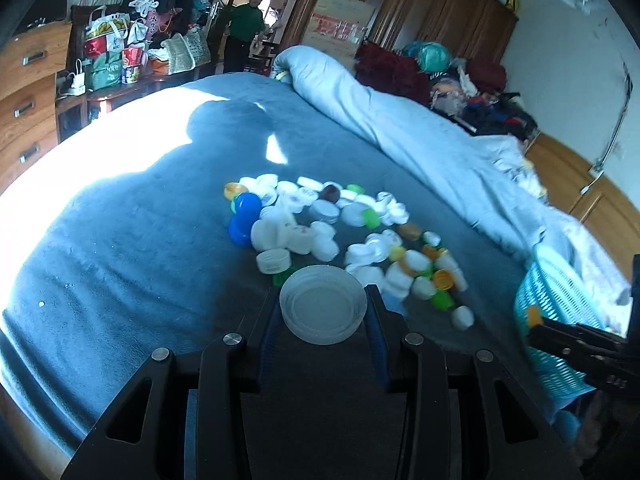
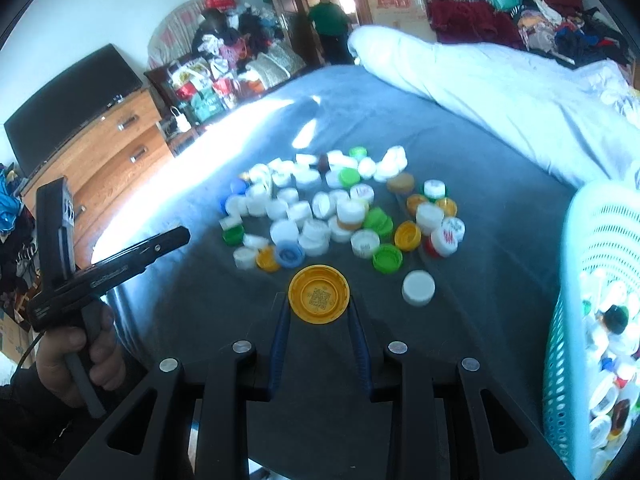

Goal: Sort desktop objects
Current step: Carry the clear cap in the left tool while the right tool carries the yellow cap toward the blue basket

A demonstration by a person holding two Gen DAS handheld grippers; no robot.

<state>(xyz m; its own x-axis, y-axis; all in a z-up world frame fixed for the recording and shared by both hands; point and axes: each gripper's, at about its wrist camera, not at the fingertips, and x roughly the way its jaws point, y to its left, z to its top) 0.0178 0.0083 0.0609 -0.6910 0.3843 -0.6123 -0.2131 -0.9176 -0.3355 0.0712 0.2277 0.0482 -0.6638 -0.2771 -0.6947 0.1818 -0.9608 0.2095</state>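
A: Black plastic fingers w/ blue ribbed pads, that is the left gripper [image 1: 323,307]. It clamps a translucent lid [image 1: 323,303], round, shallow, open side up, w/ a ring step inside.

B: And the right gripper [image 2: 319,300]?

A: Same build. Its pads press on a yellow cap [image 2: 319,293], round, rim a bit scalloped, a square printed code on the inner face. Jaws are narrow, cap is betw. them, above the sheet.

B: Where are the other caps?

A: The pile of caps [image 2: 340,208] lies loose on the grey-blue bed sheet [image 1: 120,248], which looks soft and slightly fuzzy. Mostly white, some green, yellow, blue, one brown. All small plastic discs, many w/ hollow side up.

B: Any container?

A: Yes, the turquoise basket [image 2: 588,240] at the right edge, plastic w/ mesh of small holes, caps already inside. Behind the pile a pale quilt [image 1: 400,120] is rolled in a long thick fold.
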